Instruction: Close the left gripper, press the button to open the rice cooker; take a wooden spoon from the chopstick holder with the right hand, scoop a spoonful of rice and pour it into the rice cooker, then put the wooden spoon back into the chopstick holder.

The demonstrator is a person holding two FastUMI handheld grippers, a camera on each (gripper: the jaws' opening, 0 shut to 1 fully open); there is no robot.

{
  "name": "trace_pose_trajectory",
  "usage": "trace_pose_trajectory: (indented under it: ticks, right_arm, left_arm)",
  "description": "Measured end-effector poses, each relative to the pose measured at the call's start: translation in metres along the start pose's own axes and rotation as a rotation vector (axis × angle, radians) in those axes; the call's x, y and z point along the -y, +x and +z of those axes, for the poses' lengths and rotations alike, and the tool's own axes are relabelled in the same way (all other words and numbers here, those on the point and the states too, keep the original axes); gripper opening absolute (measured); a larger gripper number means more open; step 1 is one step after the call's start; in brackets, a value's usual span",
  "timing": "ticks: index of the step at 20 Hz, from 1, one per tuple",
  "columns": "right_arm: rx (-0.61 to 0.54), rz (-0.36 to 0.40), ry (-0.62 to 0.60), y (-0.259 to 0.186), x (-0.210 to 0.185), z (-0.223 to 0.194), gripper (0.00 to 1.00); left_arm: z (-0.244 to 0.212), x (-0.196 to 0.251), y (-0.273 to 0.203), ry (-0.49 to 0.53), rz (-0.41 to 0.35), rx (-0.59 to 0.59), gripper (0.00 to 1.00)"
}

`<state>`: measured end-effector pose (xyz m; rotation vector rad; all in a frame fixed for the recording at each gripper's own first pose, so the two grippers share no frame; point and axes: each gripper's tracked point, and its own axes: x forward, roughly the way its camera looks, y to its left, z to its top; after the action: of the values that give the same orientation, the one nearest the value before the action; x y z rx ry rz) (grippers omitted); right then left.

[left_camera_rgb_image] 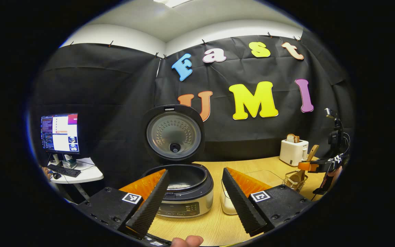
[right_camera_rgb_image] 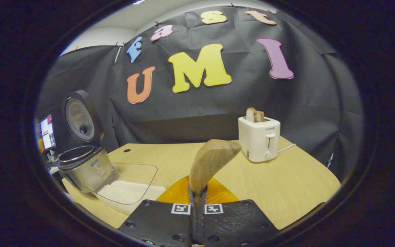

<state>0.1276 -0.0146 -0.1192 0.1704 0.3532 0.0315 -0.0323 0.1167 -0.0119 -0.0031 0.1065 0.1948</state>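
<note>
While the rice cooker (left_camera_rgb_image: 178, 185) stands lid-up on the tabletop (right_camera_rgb_image: 286, 181), the left tongs (left_camera_rgb_image: 197, 200) hang spread wide just before it, gripping nothing. Right of the cooker, the right tongs (right_camera_rgb_image: 197, 202) are clenched on the wooden spoon (right_camera_rgb_image: 211, 161), above the chopstick holder (left_camera_rgb_image: 295, 180).

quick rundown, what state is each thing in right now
rice cooker: lid up, pot open
left gripper: open, holding nothing
right gripper: shut on the wooden spoon
rice container: uncovered, rice inside
toaster: bread sticking up from the slot
monitor: on
</note>
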Motion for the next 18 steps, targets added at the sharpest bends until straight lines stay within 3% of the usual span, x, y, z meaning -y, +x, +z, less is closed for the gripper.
trace_pose_trajectory:
  ticks: [6, 10, 12, 18]
  right_arm:
    - [0.104, 0.013, -0.071, -0.018, -0.018, 0.053, 0.0]
    - [0.139, 0.083, -0.099, -0.013, -0.058, 0.09, 0.01]
    - [0.138, 0.136, -0.109, -0.004, -0.088, 0.101, 0.0]
    - [-0.007, 0.238, -0.163, 0.035, -0.156, 0.063, 0.0]
  left_arm:
    - [-0.002, -0.009, -0.002, -0.013, 0.007, -0.015, 0.99]
    - [-0.002, -0.011, -0.003, -0.018, 0.002, -0.016, 0.96]
    - [-0.005, -0.018, -0.003, -0.019, 0.01, -0.029, 0.99]
    - [-0.006, -0.041, -0.004, -0.015, 0.05, -0.039, 0.99]
